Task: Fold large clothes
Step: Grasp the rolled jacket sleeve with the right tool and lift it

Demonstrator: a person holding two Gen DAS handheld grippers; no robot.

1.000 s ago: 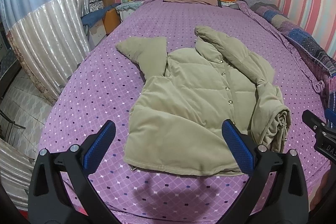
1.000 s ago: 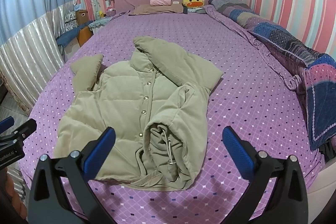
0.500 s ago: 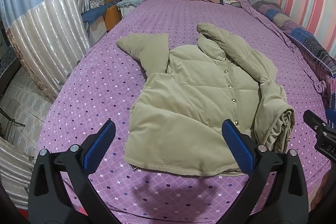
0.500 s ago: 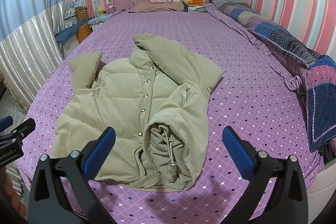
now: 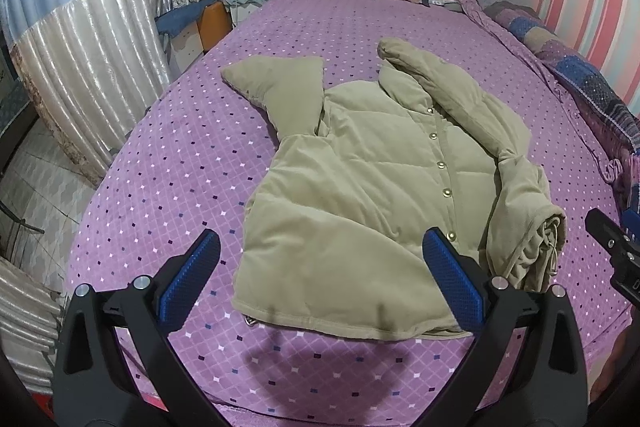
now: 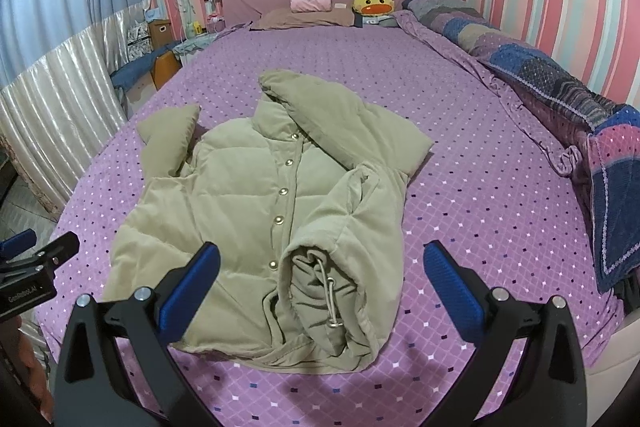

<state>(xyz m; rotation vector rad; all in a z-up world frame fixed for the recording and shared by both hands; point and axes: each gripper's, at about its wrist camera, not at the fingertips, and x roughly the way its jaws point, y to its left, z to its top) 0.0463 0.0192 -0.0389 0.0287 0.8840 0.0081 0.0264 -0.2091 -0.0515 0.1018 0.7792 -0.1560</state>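
An olive padded jacket [image 5: 360,187] lies front up on the purple dotted bedspread [image 5: 180,167], hem toward me. Its left sleeve [image 5: 280,91] points away at the upper left. The right side is folded inward, its cuff with a drawcord [image 6: 328,291] bunched near the hem. The jacket also shows in the right wrist view [image 6: 256,207]. My left gripper [image 5: 320,279] is open and empty, above the hem's left part. My right gripper [image 6: 320,279] is open and empty, above the bunched cuff. Neither touches the jacket.
A patchwork quilt [image 6: 560,87] lies along the bed's right edge. Pillows, a pink roll and a yellow duck toy [image 6: 374,5] sit by the pink headboard. A curtain [image 5: 80,47] and bedside clutter stand left of the bed. The other gripper shows at each view's edge [image 6: 36,263].
Both grippers have moved slightly and the view has tilted a little, so the jacket sits a bit lower and closer in frame. The jacket itself has not moved.
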